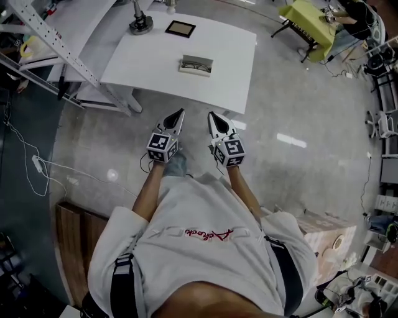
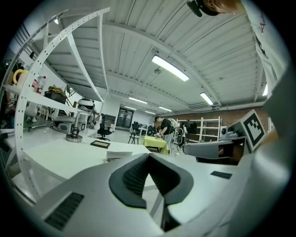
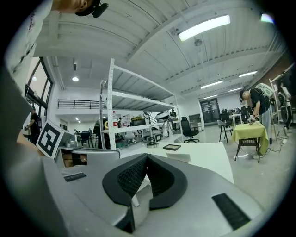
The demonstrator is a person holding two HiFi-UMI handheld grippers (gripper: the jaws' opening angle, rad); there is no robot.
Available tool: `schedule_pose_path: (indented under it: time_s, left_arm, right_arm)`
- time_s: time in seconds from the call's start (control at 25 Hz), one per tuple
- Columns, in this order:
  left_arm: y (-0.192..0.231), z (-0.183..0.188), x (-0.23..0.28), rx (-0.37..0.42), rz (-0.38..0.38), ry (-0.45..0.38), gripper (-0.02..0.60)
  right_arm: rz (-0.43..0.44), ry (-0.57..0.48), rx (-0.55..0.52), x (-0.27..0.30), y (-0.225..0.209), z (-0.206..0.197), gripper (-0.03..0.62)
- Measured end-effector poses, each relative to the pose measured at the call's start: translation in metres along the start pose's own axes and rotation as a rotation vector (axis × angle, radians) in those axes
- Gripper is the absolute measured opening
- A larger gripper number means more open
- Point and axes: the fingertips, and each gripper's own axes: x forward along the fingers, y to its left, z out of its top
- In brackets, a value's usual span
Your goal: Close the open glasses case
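only illegible red script (image 1: 196, 234) on shirt (image 1: 205, 205), glasses case (image 1: 196, 64) open

2 grippers: left gripper (image 1: 180, 113) + right gripper (image 1: 211, 116). 2 marker cubes, 1 per gripper: left cube (image 1: 161, 146), right cube (image 1: 229, 151). 1 white desk (image 1: 230, 68). 3 things on it: 1 glasses case (image 1: 196, 65), 1 dark-framed flat square (image 1: 180, 28), 1 round metal base w/ upright post (image 1: 141, 23). 1 yellow-green covered table (image 1: 308, 25) farther off, w/ 1 person (image 1: 351, 13) at it. 1 black office chair (image 3: 188, 128) in right gripper view. 1 wooden crate (image 1: 329, 239) on the floor. 1 white cable (image 1: 37, 164) on the floor at left.
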Motion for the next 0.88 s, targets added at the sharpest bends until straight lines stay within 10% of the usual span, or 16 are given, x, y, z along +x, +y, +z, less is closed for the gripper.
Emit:
schedule_pose_path:
  time_s: [0.88]
  left_arm:
    - [0.138,0.038,0.115,-0.039,-0.102,0.039,0.025]
  right_arm:
    - [-0.144,0.071,-0.003,0.154,-0.068,0.023,0.026]
